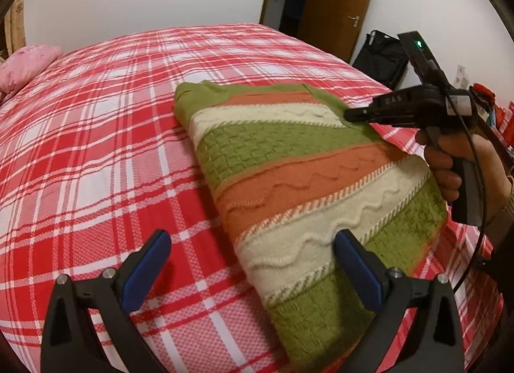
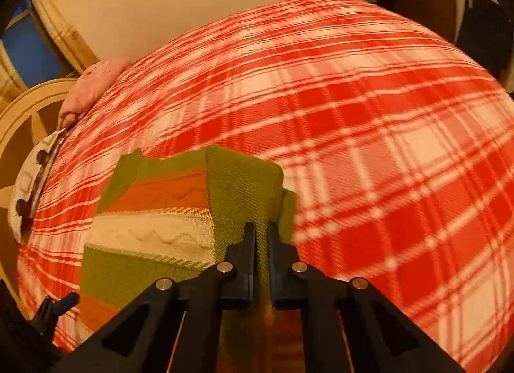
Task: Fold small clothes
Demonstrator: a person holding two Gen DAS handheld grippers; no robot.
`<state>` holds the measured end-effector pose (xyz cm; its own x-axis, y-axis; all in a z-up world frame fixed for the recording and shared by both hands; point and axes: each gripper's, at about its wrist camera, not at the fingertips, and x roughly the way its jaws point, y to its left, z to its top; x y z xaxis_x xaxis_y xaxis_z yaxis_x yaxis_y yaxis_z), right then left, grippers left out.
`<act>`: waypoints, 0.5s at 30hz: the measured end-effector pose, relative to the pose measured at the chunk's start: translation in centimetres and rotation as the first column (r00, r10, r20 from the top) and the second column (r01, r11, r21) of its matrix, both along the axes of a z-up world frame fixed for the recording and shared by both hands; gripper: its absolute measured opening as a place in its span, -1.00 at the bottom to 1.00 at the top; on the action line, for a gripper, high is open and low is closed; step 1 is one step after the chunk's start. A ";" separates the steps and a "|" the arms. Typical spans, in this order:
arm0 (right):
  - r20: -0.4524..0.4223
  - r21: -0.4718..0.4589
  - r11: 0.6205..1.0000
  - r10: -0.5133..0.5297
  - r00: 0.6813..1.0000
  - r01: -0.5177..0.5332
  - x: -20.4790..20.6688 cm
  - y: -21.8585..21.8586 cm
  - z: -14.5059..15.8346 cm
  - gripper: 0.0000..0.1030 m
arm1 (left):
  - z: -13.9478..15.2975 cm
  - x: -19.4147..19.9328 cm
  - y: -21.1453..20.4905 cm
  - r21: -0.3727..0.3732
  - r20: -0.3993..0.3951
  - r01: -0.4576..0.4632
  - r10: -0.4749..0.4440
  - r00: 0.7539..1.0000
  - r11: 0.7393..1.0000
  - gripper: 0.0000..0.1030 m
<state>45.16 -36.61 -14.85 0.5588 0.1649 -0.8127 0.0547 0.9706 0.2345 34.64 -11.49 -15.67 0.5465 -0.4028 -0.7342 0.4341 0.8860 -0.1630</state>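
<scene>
A knit sweater striped green, orange and cream lies folded on the red plaid bed. My left gripper hovers open over the sweater's near end, with the blue pad of one finger above the knit and the other over the bedspread. In the left wrist view, a hand holds my right gripper, whose tips rest on the sweater's far green edge. From the right wrist view, that gripper is shut on a raised fold of green fabric of the sweater.
A pink pillow sits at the bed's far left corner, by a cream headboard. A white spotted item lies at the bed's left edge. A wooden door and a black bag stand beyond the bed.
</scene>
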 end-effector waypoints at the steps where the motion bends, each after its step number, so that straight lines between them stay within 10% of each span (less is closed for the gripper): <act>1: -0.025 0.004 1.000 0.000 1.000 0.000 0.1 -0.4 -0.9 -0.89 | -0.1 -0.1 -0.2 0.008 0.003 0.007 -0.007 1.000 1.000 1.00; 5: 0.008 0.037 0.999 -0.001 1.000 0.001 0.4 -0.7 -1.0 -0.82 | -0.7 0.3 -0.2 -0.005 -0.016 0.005 -0.005 1.000 1.000 1.00; 7: 0.030 0.053 0.998 0.014 0.999 -0.016 0.6 -0.8 -0.5 -0.42 | -0.6 0.3 0.1 -0.005 -0.020 -0.001 0.001 1.000 1.000 1.00; 9: 0.028 0.082 0.997 0.003 1.000 -0.005 1.0 -1.5 -0.3 0.40 | -0.3 0.3 0.5 -0.008 -0.010 -0.011 0.011 1.000 1.000 1.00; 15: 0.019 0.137 0.991 -0.013 1.000 0.010 3.0 -2.9 -1.3 0.39 | -0.9 1.1 0.5 -0.039 -0.054 -0.020 0.018 0.998 0.999 1.00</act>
<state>48.21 -39.47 -16.11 0.5771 0.2671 -0.7717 0.0596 0.9287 0.3660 35.69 -11.01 -16.60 0.5147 -0.4215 -0.7466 0.4065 0.8867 -0.2204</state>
